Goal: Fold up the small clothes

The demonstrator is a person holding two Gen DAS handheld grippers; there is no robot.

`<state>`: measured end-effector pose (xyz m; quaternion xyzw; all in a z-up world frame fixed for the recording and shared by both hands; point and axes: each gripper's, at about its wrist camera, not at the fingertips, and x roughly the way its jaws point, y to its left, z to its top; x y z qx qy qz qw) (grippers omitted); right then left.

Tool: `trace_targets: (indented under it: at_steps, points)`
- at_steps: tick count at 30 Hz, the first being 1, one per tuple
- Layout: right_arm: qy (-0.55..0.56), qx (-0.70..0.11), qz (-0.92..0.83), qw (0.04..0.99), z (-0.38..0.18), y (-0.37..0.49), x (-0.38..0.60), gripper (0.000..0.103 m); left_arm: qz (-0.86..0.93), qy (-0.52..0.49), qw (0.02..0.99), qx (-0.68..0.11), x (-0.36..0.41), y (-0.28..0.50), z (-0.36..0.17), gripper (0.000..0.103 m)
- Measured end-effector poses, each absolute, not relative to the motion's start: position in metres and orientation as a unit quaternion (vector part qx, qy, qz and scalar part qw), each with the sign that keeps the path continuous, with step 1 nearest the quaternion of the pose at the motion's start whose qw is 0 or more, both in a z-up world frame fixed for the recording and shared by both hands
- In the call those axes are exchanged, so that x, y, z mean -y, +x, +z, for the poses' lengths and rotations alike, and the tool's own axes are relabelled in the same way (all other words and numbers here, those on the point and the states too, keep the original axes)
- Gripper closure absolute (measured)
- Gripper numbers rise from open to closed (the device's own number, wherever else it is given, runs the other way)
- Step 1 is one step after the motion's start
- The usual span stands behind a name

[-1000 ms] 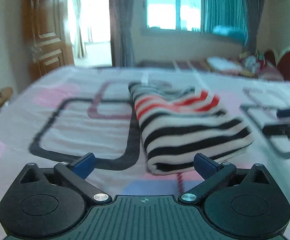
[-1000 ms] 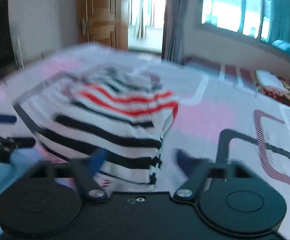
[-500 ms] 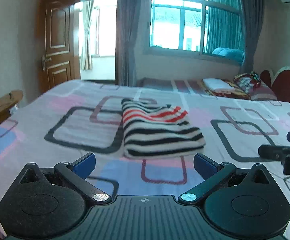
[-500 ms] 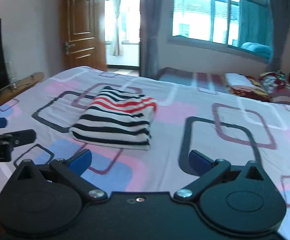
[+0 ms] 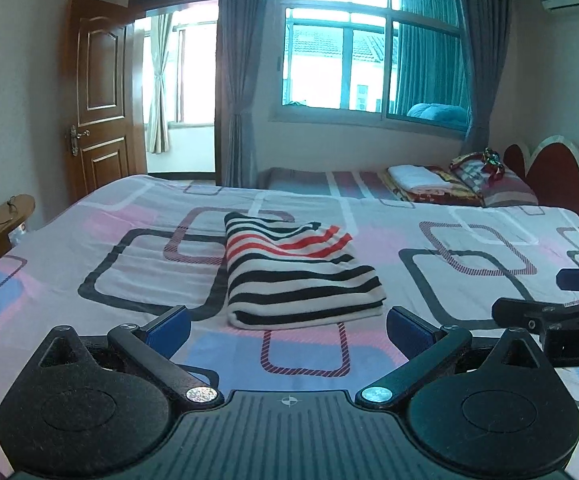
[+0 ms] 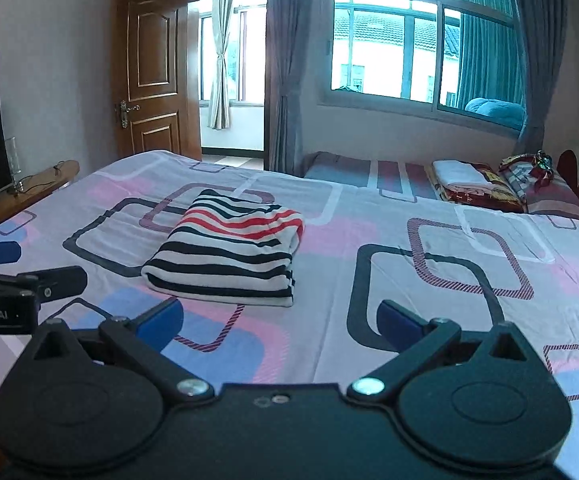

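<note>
Striped garment (image 5: pixel 297 276), neatly folded flat

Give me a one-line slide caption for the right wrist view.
Folded striped garment lies on the patterned bedsheet; right gripper open and empty.

"Robot.AI" on the left gripper (image 6: pixel 3 276); "DA" on the right gripper (image 5: pixel 569 300).
</note>
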<state>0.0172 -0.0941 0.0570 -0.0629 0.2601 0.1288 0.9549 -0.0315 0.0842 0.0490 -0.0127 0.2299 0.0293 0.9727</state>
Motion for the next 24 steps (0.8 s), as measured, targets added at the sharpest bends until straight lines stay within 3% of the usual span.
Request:
trace_targets:
  at_steps: [24]
  points:
    - [-0.051,-0.251,0.108,0.961,0.0562,0.0146,0.0967,0.001,0.014,-0.003,0.973,-0.229,-0.085,-0.0294,0.046,0.0]
